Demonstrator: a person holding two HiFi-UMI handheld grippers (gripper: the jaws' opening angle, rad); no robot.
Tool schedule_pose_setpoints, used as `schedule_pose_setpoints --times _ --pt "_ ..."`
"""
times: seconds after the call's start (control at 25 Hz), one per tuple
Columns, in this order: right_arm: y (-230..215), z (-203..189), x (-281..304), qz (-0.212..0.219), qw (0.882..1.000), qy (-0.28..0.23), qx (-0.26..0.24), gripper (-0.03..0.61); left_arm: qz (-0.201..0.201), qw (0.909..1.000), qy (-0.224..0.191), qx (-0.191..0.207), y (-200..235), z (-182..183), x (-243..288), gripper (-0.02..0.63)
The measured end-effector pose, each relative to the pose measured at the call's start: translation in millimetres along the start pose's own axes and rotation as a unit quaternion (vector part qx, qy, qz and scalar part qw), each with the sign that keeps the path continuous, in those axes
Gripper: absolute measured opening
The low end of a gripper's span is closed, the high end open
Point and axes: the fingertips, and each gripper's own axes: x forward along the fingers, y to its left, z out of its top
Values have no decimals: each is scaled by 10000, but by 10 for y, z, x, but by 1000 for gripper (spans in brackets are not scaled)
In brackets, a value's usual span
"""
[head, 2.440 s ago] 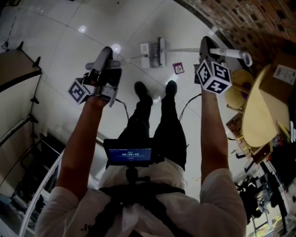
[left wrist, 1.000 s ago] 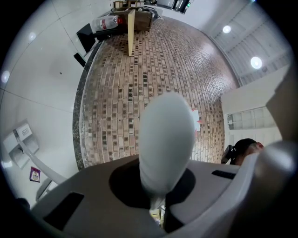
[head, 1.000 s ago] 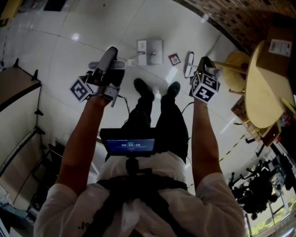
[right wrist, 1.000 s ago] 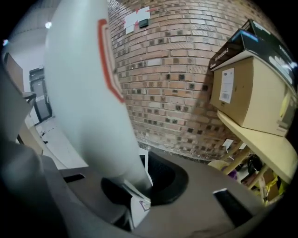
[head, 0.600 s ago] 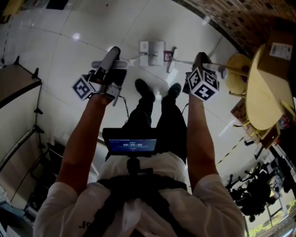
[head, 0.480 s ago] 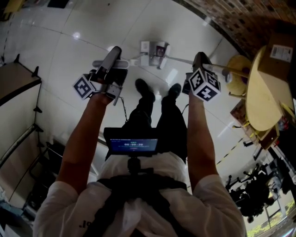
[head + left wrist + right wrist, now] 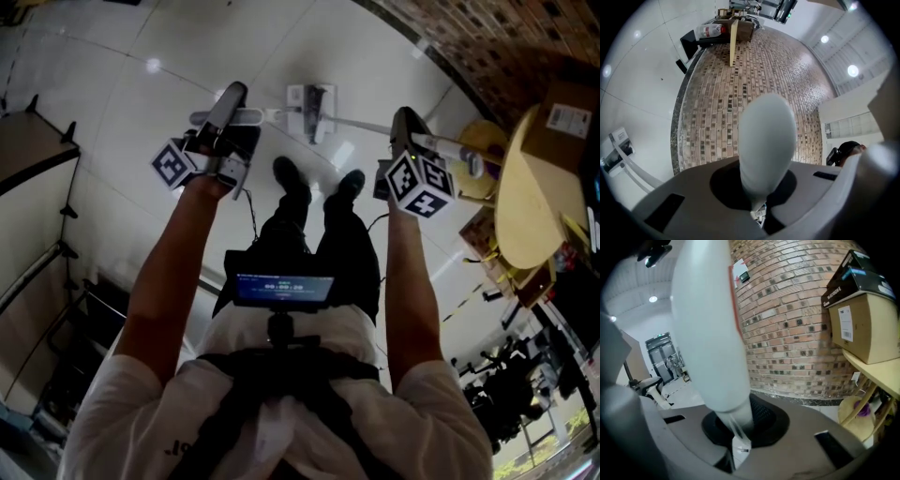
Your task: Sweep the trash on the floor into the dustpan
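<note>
White broom handle (image 7: 708, 333) is clamped in the right gripper (image 7: 405, 122), dustpan handle (image 7: 766, 140) in the left gripper (image 7: 231, 101). Beyond both jaws, the red packet has gone into the dustpan (image 7: 296, 97); sweeping looks done.

Dustpan (image 7: 302, 97): white, flat on floor, ahead of L fingers (image 7: 693, 197); its rounded handle (image 7: 766, 136) is clamped betw. them. Broom (image 7: 370, 125): white shaft pinched betw. R fingers (image 7: 811, 437), far end at dustpan.
</note>
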Motion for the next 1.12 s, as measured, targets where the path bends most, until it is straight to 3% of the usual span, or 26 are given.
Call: schedule_pose_setpoints --times 0.24,0.76,1.12 --pt "120 308 -92 116 9988 -170 -448 17 -186 9995 -251 18 -7 95 19 1" --pt "276 1005 -103 147 9889 -413 -1417 14 -581 9978 -311 43 -281 124 359 1" --pt "-231 1300 356 492 9818 -176 -1825 9 -523 9960 -723 41 -106 -138 1015 1"
